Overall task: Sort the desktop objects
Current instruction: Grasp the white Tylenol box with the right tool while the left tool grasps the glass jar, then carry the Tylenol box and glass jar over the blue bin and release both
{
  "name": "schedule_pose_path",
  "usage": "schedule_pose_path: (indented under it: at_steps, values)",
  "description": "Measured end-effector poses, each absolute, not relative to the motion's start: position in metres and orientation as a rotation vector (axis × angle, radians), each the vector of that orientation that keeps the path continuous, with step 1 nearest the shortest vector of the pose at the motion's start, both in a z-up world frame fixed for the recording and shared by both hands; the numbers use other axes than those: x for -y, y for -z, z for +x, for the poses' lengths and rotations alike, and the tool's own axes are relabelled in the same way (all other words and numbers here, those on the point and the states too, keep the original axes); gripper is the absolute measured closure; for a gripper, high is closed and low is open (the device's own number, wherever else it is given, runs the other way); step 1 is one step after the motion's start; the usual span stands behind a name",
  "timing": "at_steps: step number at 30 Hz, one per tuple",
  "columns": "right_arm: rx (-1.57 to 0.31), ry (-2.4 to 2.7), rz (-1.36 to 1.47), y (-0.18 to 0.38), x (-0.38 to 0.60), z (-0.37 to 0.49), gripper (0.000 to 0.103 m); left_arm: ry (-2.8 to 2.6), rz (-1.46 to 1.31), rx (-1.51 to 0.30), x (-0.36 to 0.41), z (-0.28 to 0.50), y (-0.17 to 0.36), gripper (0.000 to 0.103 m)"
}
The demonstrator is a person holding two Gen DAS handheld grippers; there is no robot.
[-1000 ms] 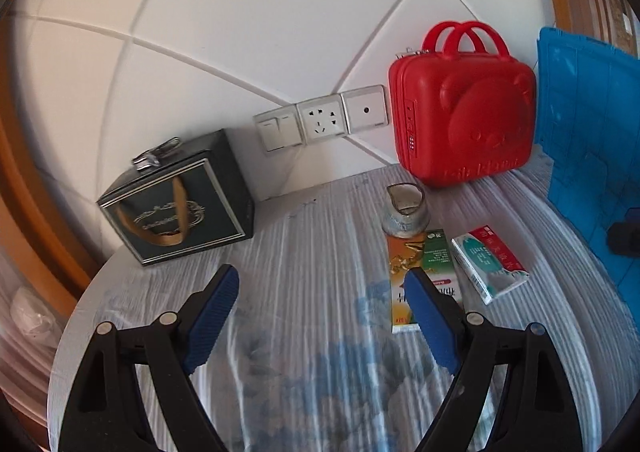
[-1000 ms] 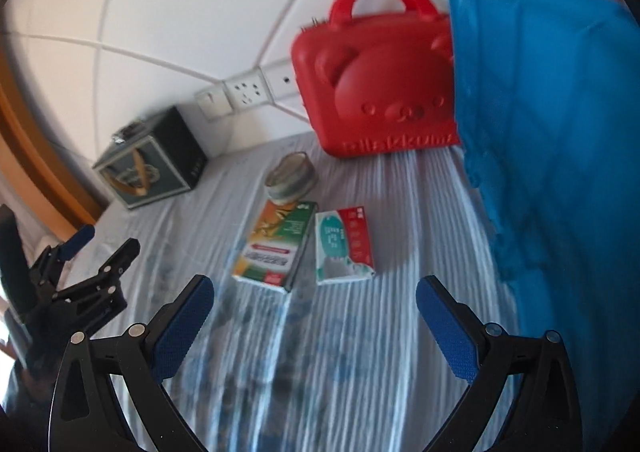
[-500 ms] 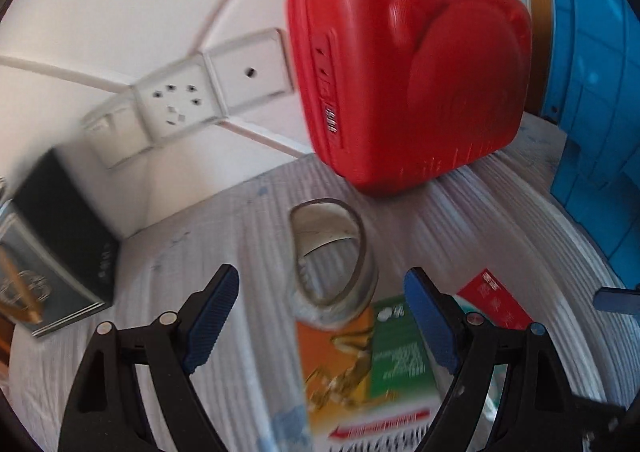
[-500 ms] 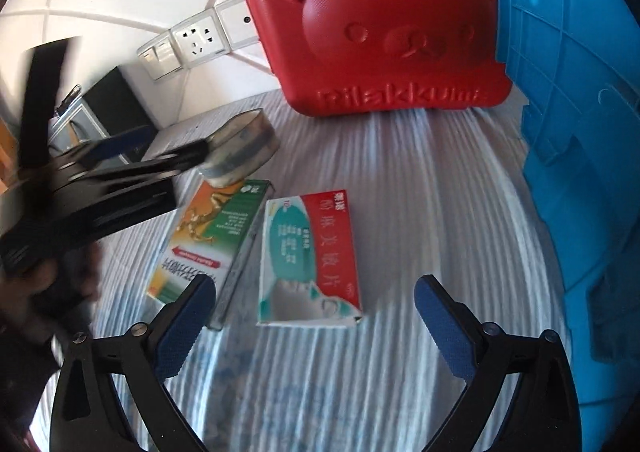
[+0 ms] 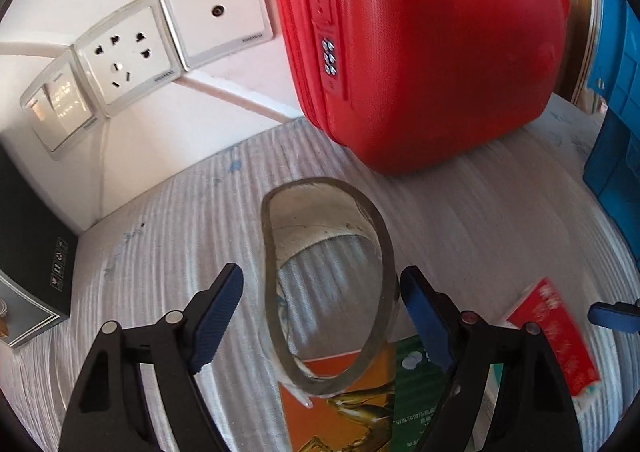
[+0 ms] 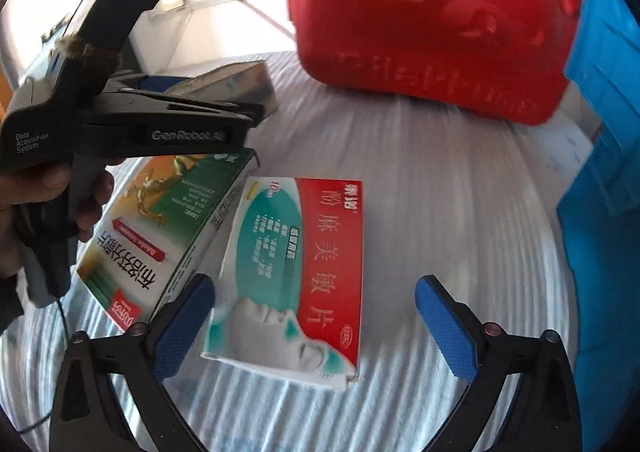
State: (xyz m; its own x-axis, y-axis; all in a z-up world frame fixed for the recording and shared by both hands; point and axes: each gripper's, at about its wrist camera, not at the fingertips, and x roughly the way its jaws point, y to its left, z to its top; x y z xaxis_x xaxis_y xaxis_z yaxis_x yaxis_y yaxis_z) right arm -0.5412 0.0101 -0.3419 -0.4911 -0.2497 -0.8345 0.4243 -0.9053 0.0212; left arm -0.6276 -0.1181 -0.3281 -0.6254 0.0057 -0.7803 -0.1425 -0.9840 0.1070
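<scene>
A clear tape roll [image 5: 326, 288] stands on edge on the striped cloth, partly on an orange-green medicine box [image 5: 352, 404]. My left gripper [image 5: 322, 316] is open, its blue pads on either side of the roll, not touching it. A red-teal medicine box [image 6: 296, 276] lies flat beside the orange-green box [image 6: 168, 228]. My right gripper [image 6: 314, 328] is open just above the red-teal box's near end. The left gripper's body [image 6: 132, 119] shows at the left of the right wrist view, with the tape roll [image 6: 236, 81] between its fingers.
A red bear-faced case [image 5: 416, 47] stands against the wall behind the roll. A blue crate [image 6: 604, 155] is on the right. A black gift box [image 5: 28, 252] sits at the left. Wall sockets [image 5: 124, 55] are behind.
Both grippers have moved forward and down. The left one has come up around the tape roll; the right one has closed in over the red-teal box. Both stay open.
</scene>
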Motion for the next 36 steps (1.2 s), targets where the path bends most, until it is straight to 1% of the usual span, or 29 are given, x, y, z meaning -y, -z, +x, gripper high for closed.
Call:
schedule_pose_path:
  at_steps: [2,3,5,6,7,8,9,10,12,14,17,19,22,24,28,33,36]
  values:
    - [-0.254,2.376,1.331,0.343,-0.004,-0.544,0.002,-2.745,-1.318,-0.247,0.117,-0.628,0.330,0.024]
    - [-0.263,2.384,1.333,0.343,-0.002,-0.545,0.010,-2.729,-1.314,-0.244,0.117,-0.629,0.330,0.028]
    - [-0.327,2.392,1.382,0.348,0.004,-0.548,0.024,-2.716,-1.309,-0.255,0.116,-0.629,0.331,0.029]
    - [-0.316,2.395,1.382,0.348,0.005,-0.549,0.026,-2.711,-1.306,-0.260,0.117,-0.629,0.330,0.031]
    - [-0.315,2.391,1.384,0.347,0.005,-0.549,0.033,-2.706,-1.308,-0.264,0.117,-0.628,0.330,0.033]
    - [-0.308,2.397,1.375,0.345,0.004,-0.548,0.055,-2.703,-1.311,-0.264,0.118,-0.626,0.328,0.034]
    - [-0.290,2.406,1.358,0.341,0.002,-0.546,0.061,-2.706,-1.311,-0.258,0.120,-0.623,0.327,0.035]
    - [-0.265,2.420,1.330,0.335,-0.001,-0.544,0.064,-2.712,-1.310,-0.255,0.122,-0.620,0.325,0.035]
    - [-0.194,2.426,1.288,0.325,-0.011,-0.540,0.081,-2.731,-1.278,-0.259,0.126,-0.610,0.319,0.036]
    - [-0.113,2.414,1.270,0.317,-0.021,-0.537,0.083,-2.747,-1.262,-0.272,0.128,-0.602,0.314,0.036]
    - [-0.066,2.424,1.238,0.305,-0.031,-0.531,0.086,-2.762,-1.208,-0.286,0.129,-0.583,0.305,0.037]
    - [-0.070,2.410,1.232,0.300,-0.032,-0.528,0.087,-2.758,-1.219,-0.295,0.128,-0.575,0.305,0.037]
    - [-0.045,2.360,1.271,0.308,-0.034,-0.531,0.087,-2.745,-1.268,-0.301,0.127,-0.575,0.312,0.037]
    - [-0.010,2.325,1.298,0.317,-0.034,-0.535,0.087,-2.749,-1.276,-0.271,0.130,-0.573,0.313,0.037]
    - [0.059,2.327,1.321,0.316,-0.031,-0.538,0.088,-2.756,-1.268,-0.261,0.134,-0.572,0.312,0.038]
    - [0.086,2.359,1.229,0.286,-0.035,-0.522,0.088,-2.782,-1.214,-0.221,0.138,-0.557,0.295,0.041]
    - [0.087,2.385,1.144,0.249,-0.042,-0.497,0.088,-2.822,-1.148,-0.229,0.140,-0.529,0.272,0.041]
